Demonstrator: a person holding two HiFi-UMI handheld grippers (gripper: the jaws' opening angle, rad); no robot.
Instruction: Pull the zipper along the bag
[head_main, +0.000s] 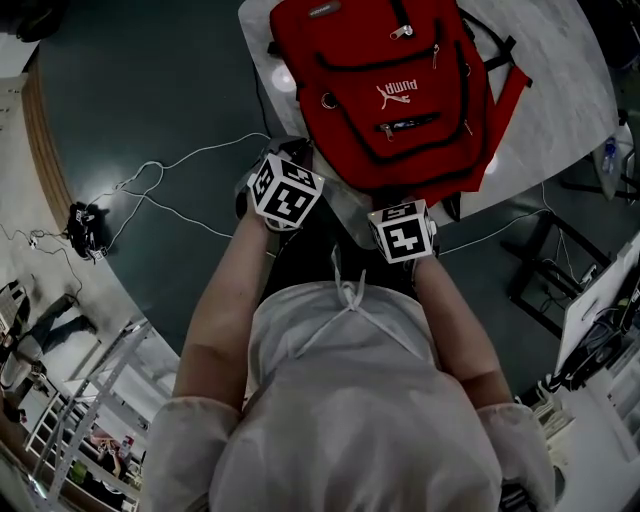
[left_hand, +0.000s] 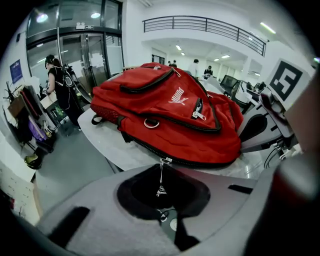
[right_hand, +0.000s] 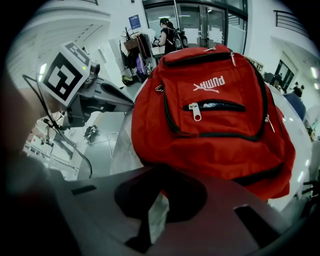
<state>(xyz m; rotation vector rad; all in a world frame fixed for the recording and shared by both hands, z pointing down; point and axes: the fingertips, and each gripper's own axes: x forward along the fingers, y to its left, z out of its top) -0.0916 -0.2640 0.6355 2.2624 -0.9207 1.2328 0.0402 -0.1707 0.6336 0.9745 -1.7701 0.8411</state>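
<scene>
The left gripper pinches the thin silver zipper pull of the red cloth backpack at mid-frame. The right gripper nips the backpack's bottom edge.

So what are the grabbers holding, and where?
The left gripper pinches the zipper tab by its tip. The right gripper seems to pinch the red bag at its near edge.

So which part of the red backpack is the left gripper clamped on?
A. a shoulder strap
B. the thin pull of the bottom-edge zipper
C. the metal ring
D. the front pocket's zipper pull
B: in the left gripper view the left gripper is shut on the thin zipper pull, which runs from the slider at the backpack bottom edge.
</scene>
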